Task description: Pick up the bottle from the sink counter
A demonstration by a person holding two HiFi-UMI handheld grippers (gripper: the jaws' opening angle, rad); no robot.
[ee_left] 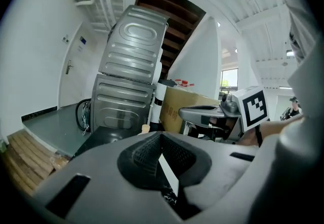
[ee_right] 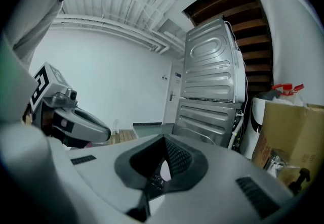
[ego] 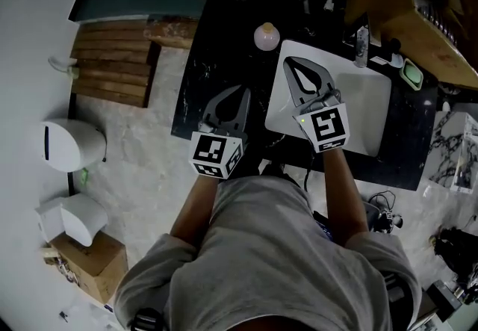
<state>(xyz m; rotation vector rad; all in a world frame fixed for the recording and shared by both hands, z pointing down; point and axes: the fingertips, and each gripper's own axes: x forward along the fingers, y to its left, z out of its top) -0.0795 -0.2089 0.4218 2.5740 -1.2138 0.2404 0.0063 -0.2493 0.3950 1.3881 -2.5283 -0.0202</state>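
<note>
A: Bottle first: where does it stand?

B: Take it from the big things down. The dark bench point(ego: 224, 60) runs across the head view, and the white sink point(ego: 370, 116) is let into it. The bottle point(ego: 361, 45), as I read it, is the slim clear one. It stands upright on the bench just beyond the sink's far rim, towards the right, close to the clutter there.

A: And the hand-held grippers?

B: Both are empty, with their jaws together. The right hand-held gripper point(ego: 291, 62) hangs over the left part of the sink. The left hand-held gripper point(ego: 241, 90) is over the dark bench beside the sink, its jaws pressed tip to tip with nothing between them. Both are well apart from the bottle.

A: How will it handle?

B: My guess is light, and tall and narrow, so a nudge could tip it. Whether it is glass or thin plastic I cannot tell. Plastic would give under a hard squeeze and glass would be slick. Beside a sink, either may be wet.

A: So where to take hold?

B: Around the middle of the body, below the neck, with pads on opposite sides and coming in level. The jaws must first spread wider than the body, then close gently. The right one is nearer, so it seems the natural choice.
</note>
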